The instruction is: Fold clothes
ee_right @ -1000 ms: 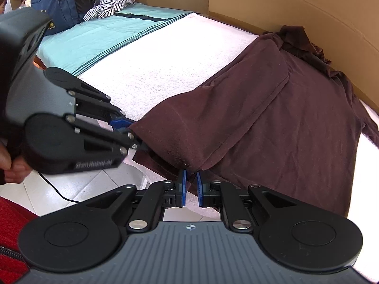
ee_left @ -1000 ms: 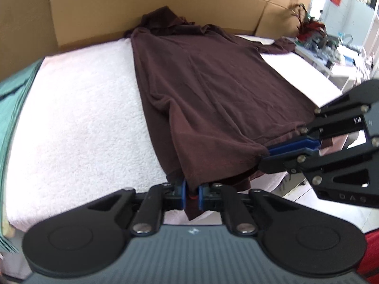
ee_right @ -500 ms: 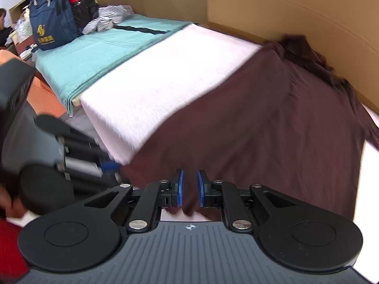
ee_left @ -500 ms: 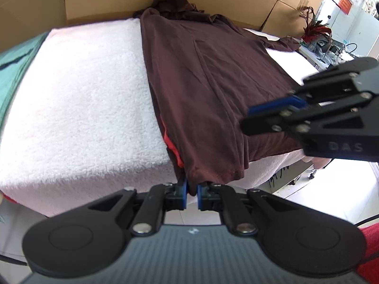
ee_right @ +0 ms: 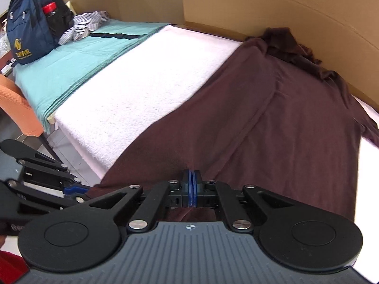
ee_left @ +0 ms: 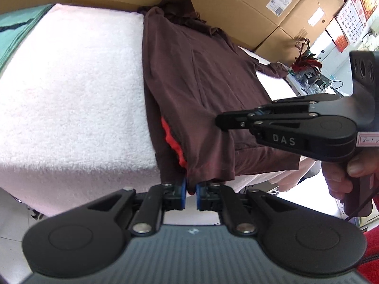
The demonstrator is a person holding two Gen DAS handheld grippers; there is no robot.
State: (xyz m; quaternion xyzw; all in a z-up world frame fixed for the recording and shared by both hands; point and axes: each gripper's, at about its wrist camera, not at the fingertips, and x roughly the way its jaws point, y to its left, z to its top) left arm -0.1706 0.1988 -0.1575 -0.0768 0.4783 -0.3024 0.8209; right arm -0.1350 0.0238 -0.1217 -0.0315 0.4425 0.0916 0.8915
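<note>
A dark brown long-sleeved shirt (ee_left: 201, 82) lies flat on the white towel-covered table (ee_left: 71, 94), its hem hanging over the near edge. An orange-red strip (ee_left: 173, 142) shows under a lifted layer. My left gripper (ee_left: 190, 194) is shut on the hem at the near-left corner; it also shows low left in the right wrist view (ee_right: 68, 189). My right gripper (ee_right: 191, 189) hovers over the shirt (ee_right: 272, 130) near the hem. Its jaws are closing, pad against pad, with no cloth visible between them. From the left wrist view its tip (ee_left: 219, 120) sits just over a fold line.
Cardboard walls (ee_right: 260, 7) stand behind the table. A teal sheet (ee_right: 78, 66) with a blue backpack (ee_right: 30, 26) and a striped garment (ee_right: 85, 26) lies to the left. An orange chair (ee_right: 19, 108) and a cluttered desk (ee_left: 308, 71) flank the table. A hand (ee_left: 343, 177) grips the right tool.
The right gripper moved from the hem edge in over the shirt and its jaws closed together. The left gripper rolled a little and kept its pinch on the hem.
</note>
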